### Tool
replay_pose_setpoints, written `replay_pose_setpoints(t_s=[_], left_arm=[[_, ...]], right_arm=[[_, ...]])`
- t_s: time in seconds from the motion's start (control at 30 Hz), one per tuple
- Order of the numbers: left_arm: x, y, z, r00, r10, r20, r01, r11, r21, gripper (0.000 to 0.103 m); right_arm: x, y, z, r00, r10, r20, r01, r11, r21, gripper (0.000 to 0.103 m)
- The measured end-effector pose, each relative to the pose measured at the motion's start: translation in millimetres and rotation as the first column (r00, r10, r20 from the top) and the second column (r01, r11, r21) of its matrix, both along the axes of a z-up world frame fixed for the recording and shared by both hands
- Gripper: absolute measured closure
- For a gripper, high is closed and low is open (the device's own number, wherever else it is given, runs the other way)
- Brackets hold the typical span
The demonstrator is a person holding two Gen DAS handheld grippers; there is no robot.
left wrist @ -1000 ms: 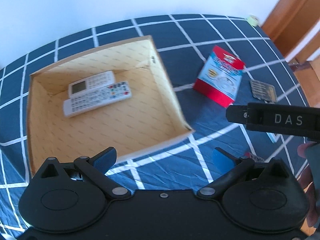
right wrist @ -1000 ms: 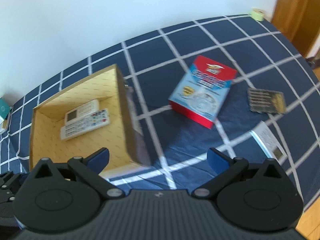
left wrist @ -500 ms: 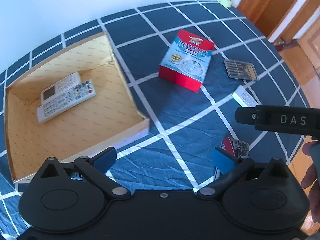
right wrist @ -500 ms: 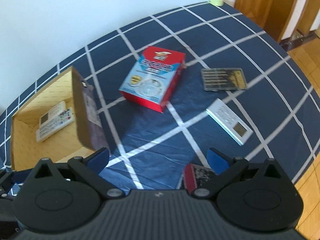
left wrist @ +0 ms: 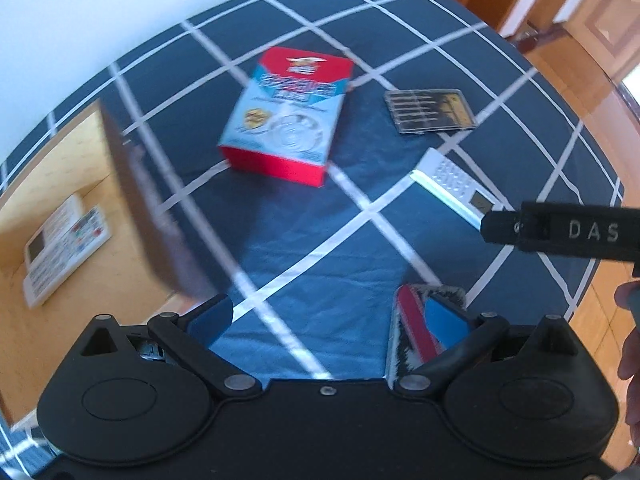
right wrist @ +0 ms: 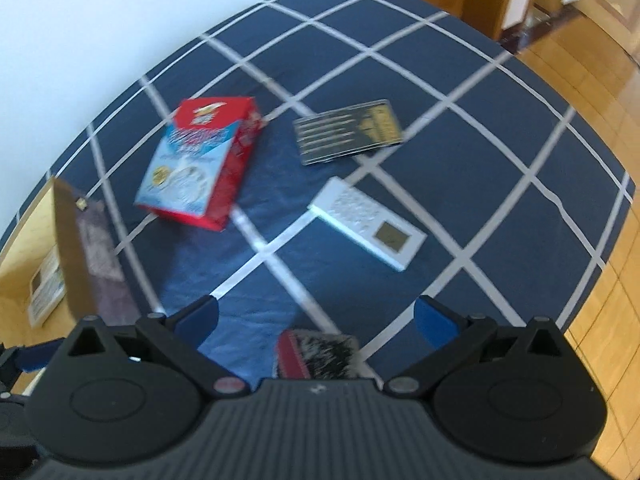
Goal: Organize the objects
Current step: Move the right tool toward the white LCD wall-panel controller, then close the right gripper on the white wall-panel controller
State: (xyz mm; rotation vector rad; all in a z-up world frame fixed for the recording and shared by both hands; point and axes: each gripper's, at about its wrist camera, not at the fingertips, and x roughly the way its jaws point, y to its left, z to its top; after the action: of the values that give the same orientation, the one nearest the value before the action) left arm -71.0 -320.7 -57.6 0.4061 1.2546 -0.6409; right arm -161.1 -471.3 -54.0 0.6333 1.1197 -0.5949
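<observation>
Both grippers, left and right, gape wide; only the left view, far left, clearly shows remotes inside the box.

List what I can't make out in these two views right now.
- Small red-and-black item: right wrist view, near half hidden behind the gripper body, blurred.
- Red box: print smeared by motion blur, both views.
- Cardboard box: left edge cuts it off; two remotes inside.

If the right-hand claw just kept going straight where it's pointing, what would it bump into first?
Probably the small red-and-black packet lying on the bedspread just ahead, between the right gripper's open jaws. Depth is hard to judge, so it might pass just above.
</observation>
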Motion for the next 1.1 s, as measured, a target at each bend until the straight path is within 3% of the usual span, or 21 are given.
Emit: replay_pose_setpoints(t_s=[0.43, 0.77, 1.1], left_arm=[[25.5, -103.8, -34.0, 0.985, -0.171, -0.025, 0.173, 0.983, 0.064, 0.0], [43.5, -155.6, -81.3, 0.94, -0.332, -0.084, 0.34, 0.933, 0.12, 0.0], [59.5, -182.2, -115.8, 0.896, -0.423, -0.138, 0.44, 0.887, 0.137, 0.0]], right_arm=[[-13.3, -79.3, -46.8, 0.968, -0.251, -0.015, 0.251, 0.963, 0.096, 0.0], [-9.3, -109.2, -89.5, 0.913, -0.401, -0.07, 0.407, 0.901, 0.15, 0.0], [-1.5, -121.4, -117.8, 0.859, -0.498, -0.123, 0.513, 0.839, 0.183, 0.001]])
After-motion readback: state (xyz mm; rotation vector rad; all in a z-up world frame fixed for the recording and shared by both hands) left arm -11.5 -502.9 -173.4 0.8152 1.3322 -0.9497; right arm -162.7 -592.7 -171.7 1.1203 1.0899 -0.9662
